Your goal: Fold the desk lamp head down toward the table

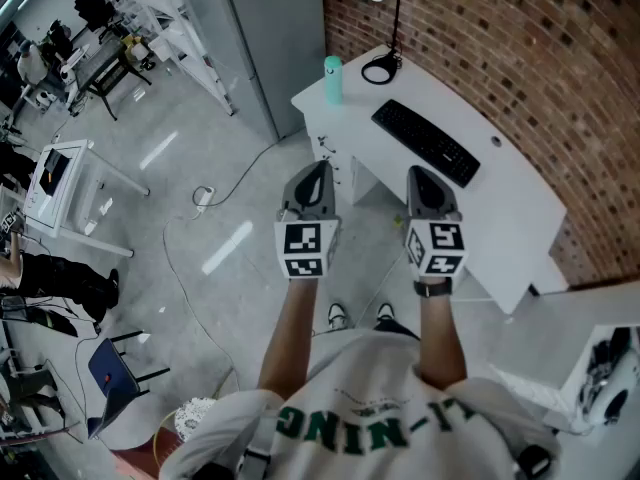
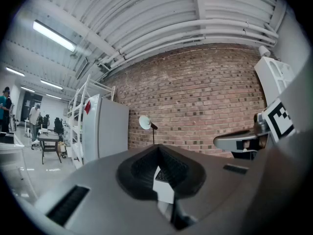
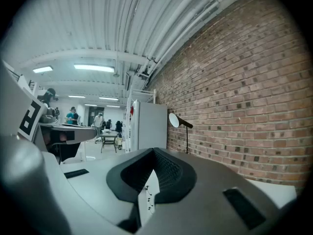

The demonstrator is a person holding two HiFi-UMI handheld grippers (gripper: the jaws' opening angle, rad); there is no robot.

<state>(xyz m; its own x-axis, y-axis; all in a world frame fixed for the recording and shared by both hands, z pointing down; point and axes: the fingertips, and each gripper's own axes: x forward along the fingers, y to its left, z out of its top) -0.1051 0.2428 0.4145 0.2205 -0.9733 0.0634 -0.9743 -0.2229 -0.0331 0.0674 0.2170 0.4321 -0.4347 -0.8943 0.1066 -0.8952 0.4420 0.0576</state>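
The brick wall (image 1: pixel 520 48) fills the far side in front of you, with the grey cabinet (image 1: pixel 270 28) standing to its left. Against the wall runs the white desk (image 1: pixel 500 198), its long edge turned toward you.

The desk lamp (image 1: pixel 385 18) stands at the far left end of that desk, close to the brick. Its ring-shaped base rests on the desktop, the thin black pole is upright, and the white round head is raised at the top. In the left gripper view the desk lamp (image 2: pixel 146 124) shows just above your jaws, and in the right gripper view the desk lamp (image 3: pixel 178 121) shows above and to the right of them. In both it is well apart from the tool.

A black keyboard (image 1: pixel 425 141) lies near the middle of the desk.

You hold the left gripper (image 1: pixel 316 168) and the right gripper (image 1: pixel 420 173) side by side, short of the desk's near edge and aimed about level at it. The left gripper (image 2: pixel 157 148) has its jaws fully together with nothing between them. The right gripper (image 3: pixel 154 152) likewise has its jaws closed and grips nothing.

A teal bottle (image 1: pixel 332 78) stands at the desk's left corner, near the lamp's base.
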